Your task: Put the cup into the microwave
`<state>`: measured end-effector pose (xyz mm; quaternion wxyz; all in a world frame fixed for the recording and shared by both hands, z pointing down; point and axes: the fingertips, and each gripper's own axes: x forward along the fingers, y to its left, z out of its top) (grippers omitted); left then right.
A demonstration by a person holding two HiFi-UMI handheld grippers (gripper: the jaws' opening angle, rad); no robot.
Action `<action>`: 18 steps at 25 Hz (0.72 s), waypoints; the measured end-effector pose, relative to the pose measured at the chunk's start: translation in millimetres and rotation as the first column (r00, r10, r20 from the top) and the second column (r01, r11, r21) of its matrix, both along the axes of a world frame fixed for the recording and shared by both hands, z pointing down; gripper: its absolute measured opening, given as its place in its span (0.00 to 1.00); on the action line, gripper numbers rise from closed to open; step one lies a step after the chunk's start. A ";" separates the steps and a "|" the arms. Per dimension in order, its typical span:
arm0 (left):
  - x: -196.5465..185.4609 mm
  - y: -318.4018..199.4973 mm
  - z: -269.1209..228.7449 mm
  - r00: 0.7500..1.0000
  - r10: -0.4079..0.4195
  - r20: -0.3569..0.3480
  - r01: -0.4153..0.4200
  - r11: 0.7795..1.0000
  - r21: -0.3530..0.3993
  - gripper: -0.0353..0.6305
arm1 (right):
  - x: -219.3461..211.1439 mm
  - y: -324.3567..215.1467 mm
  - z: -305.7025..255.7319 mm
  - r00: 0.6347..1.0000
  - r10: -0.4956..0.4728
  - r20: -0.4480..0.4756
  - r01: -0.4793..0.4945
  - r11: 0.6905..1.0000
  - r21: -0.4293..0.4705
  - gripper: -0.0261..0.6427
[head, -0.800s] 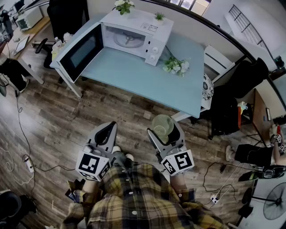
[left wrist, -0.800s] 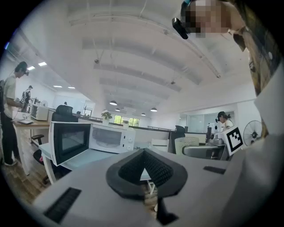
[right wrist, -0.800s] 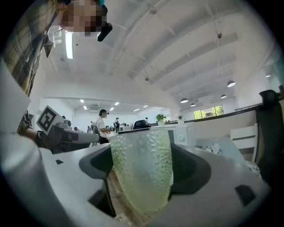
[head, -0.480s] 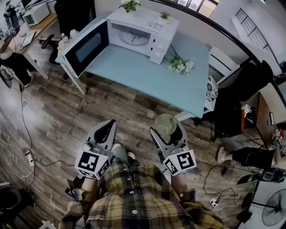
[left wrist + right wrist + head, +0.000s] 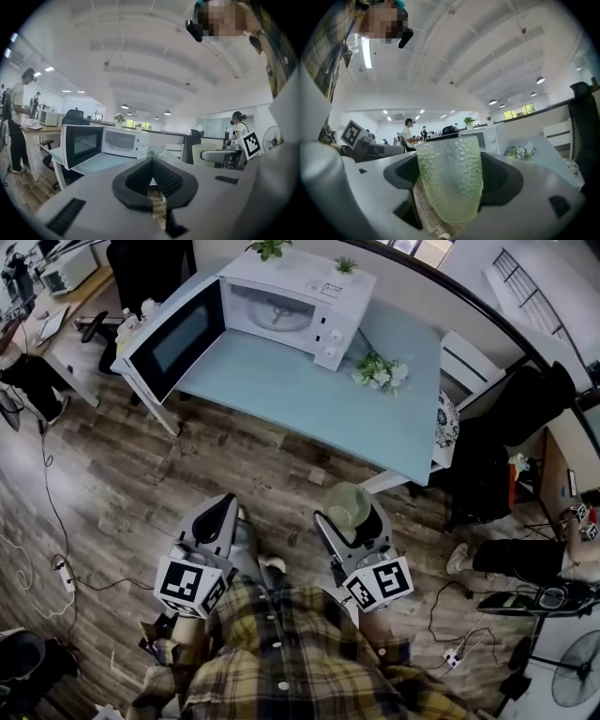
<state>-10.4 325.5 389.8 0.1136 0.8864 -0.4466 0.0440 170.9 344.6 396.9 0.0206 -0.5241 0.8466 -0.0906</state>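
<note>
R gripper [image 5: 351, 512]: jaws wide, clamped on pale green bumpy translucent plastic cup [image 5: 450, 178], upright
L gripper [image 5: 223, 512]: jaws together, empty
Cup: near, above wood floor [image 5: 141, 493], well apart from light blue table [image 5: 309, 404]
White microwave [image 5: 300, 306]: far left on table, door open

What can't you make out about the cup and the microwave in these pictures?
- What the cup holds: its bumpy wall blurs that, right gripper view; too small, head view.
- Labels on the microwave: too small everywhere.
- Its cavity, right gripper view: hidden behind the cup.
</note>
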 end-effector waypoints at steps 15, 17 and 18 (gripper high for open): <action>-68.4 -130.7 -15.6 0.999 0.014 -0.031 -0.013 1.000 0.026 0.04 | -76.3 -121.9 -13.0 1.000 -0.019 -0.015 0.019 1.000 0.001 0.60; -78.1 -146.8 -14.4 0.999 0.019 -0.031 -0.018 1.000 0.023 0.04 | -86.6 -138.6 -12.6 1.000 -0.017 -0.017 0.017 1.000 -0.005 0.60; -83.2 -154.0 -13.1 0.999 0.021 -0.031 -0.020 1.000 0.019 0.04 | -92.2 -146.4 -11.1 1.000 -0.018 -0.018 0.018 1.000 -0.011 0.60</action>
